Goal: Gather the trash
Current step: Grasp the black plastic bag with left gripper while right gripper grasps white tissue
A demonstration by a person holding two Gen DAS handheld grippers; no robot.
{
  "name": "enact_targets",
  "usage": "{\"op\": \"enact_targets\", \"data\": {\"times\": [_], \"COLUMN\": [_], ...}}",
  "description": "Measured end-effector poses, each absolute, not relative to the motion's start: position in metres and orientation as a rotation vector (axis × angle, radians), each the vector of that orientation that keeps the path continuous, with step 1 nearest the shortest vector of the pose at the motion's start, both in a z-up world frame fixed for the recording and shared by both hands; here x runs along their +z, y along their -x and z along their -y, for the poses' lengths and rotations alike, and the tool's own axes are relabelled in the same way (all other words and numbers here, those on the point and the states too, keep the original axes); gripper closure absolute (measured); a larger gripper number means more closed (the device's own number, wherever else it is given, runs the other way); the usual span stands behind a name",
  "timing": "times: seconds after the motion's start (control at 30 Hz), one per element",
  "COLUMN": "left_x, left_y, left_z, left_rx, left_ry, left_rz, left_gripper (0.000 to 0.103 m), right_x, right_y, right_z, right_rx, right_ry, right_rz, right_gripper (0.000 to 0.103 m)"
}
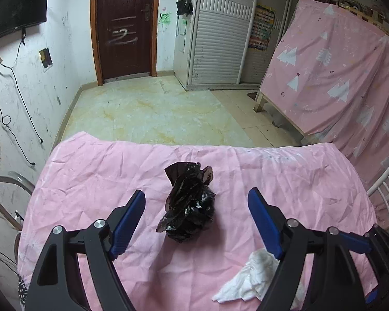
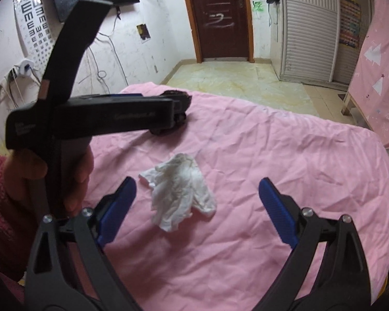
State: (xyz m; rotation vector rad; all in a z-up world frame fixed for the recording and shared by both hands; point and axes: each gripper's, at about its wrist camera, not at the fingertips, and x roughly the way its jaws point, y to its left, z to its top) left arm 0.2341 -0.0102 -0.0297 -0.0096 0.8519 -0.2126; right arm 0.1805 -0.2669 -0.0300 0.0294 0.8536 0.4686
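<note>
On pink bedsheet (image 1: 90,176): crumpled black plastic bag (image 1: 188,202) near middle, w/ white tissue wad (image 2: 179,194) just beside it, apart. Left gripper (image 1: 196,202) jaws spread wide, framing the bag, no contact. Right gripper (image 2: 197,190) likewise spread, tissue between jaws, untouched.

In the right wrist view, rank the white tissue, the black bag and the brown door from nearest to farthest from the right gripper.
1. White tissue, lying between the open jaws of the right gripper.
2. Black bag, farther up the pink cloth, left, mostly hidden behind the left gripper.
3. Brown door, across the room.
</note>
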Motion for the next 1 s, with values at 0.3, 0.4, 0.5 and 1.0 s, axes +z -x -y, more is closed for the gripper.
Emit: {"op": "enact_targets", "data": {"times": [0.3,0.4,0.5,1.0], "left_x": [-0.053,-0.059,-0.062,-0.051], "left_y": [-0.252,-0.255,-0.257,-0.233], "left_z": [0.009,0.011,0.012,0.02], "left_rx": [-0.215,-0.21,-0.201,-0.167], "left_ry": [0.036,0.029,0.019,-0.027], "left_rz": [-0.904,-0.917,-0.917,-0.884], "left_gripper": [0.031,0.031,0.033,0.083], "right_x": [-0.05,-0.052,-0.053,-0.043], "right_y": [-0.194,-0.198,-0.198,-0.184], "right_z": [0.243,0.24,0.236,0.255], "right_rx": [0.503,0.506,0.5,0.429], "right_ry": [0.038,0.042,0.062,0.028], "right_rz": [-0.909,-0.93,-0.932,-0.881], "right_gripper": [0.025,0.032,0.032,0.081]}}
